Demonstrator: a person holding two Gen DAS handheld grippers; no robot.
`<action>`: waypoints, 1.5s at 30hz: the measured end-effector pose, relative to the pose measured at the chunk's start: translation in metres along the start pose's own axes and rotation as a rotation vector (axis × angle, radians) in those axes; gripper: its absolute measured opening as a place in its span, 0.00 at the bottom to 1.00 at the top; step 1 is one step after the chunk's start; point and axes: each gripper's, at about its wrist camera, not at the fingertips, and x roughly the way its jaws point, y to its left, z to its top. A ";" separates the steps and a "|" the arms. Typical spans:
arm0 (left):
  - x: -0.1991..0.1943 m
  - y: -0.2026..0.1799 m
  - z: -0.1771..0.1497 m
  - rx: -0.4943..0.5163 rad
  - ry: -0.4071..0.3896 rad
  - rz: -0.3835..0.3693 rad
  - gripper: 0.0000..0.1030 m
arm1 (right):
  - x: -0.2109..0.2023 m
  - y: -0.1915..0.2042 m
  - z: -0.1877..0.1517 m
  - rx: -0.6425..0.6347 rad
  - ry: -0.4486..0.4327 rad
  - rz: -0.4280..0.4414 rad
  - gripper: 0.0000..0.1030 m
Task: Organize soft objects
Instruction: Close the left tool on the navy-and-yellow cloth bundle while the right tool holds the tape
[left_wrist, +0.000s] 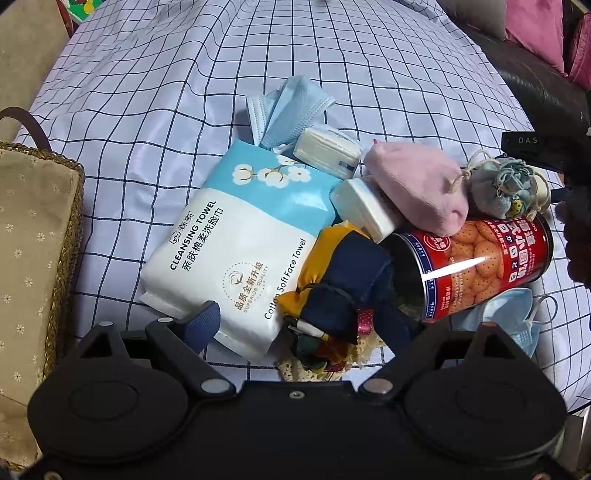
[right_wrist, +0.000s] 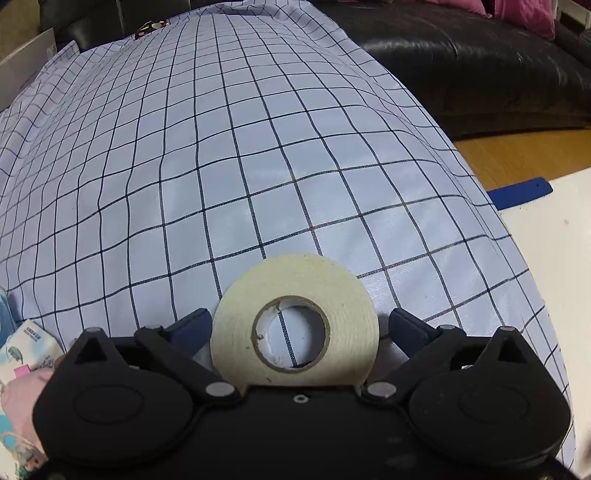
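Tape roll sits between spread fingers of right tool, not yet clamped; close squarely. Left tool open over pile.

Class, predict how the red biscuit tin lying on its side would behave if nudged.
The red biscuit tin is a cylinder on its side, so it will probably roll. Its open mouth shows it nearly empty, so it is likely light. The pink pouch resting on it may slide off.
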 end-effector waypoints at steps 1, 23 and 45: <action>0.000 0.000 0.000 0.001 0.001 0.000 0.85 | 0.000 0.002 -0.001 -0.009 -0.002 -0.003 0.99; 0.001 -0.003 0.000 0.008 0.006 -0.005 0.85 | -0.020 -0.023 0.004 0.014 -0.029 -0.017 0.56; 0.015 -0.027 0.001 0.134 -0.021 0.105 0.53 | -0.022 -0.022 -0.009 -0.064 -0.015 -0.083 0.28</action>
